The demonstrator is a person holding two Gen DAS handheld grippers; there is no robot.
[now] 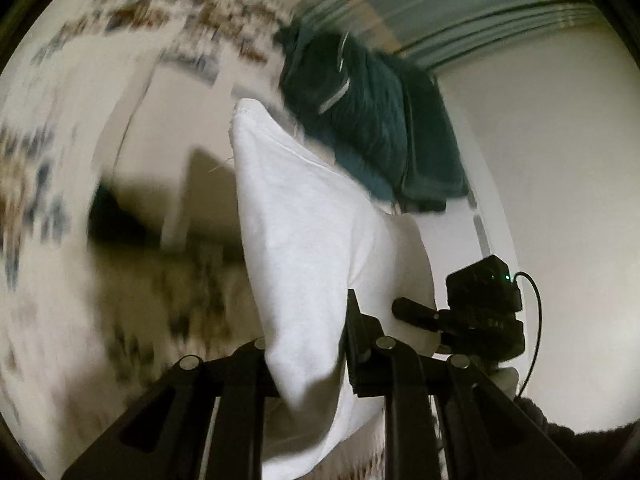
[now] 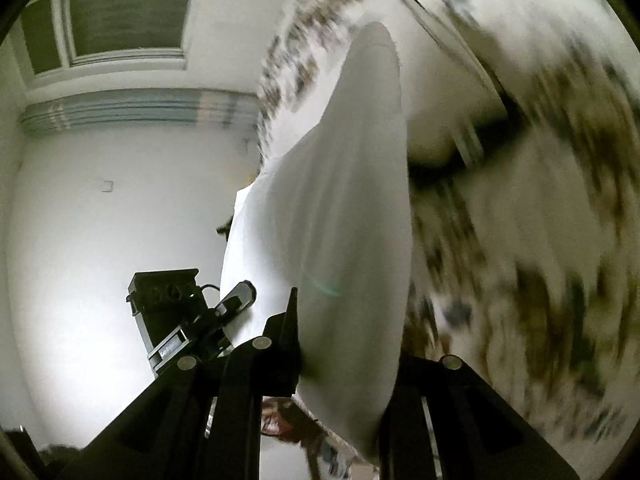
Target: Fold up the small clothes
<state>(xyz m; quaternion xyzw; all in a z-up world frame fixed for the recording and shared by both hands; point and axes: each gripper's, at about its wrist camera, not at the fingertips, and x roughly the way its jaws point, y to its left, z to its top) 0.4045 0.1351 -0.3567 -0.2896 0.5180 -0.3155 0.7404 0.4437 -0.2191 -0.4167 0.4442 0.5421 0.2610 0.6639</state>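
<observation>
Left gripper fingers clamped on white cloth — right gripper likewise; cloth rising beyond both.

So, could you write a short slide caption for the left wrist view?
Left tongs grip a white garment lifted in the air, dark teal clothes behind.

I see a dark teal garment hanging against the white wall. It is my landmark. Above it, near the ceiling, run grey-blue stripes. To its left I see a blurred fabric with brown and blue print; I cannot tell what it covers. In the right wrist view the same printed fabric fills the right side, and a window with white frame is at upper left.
</observation>
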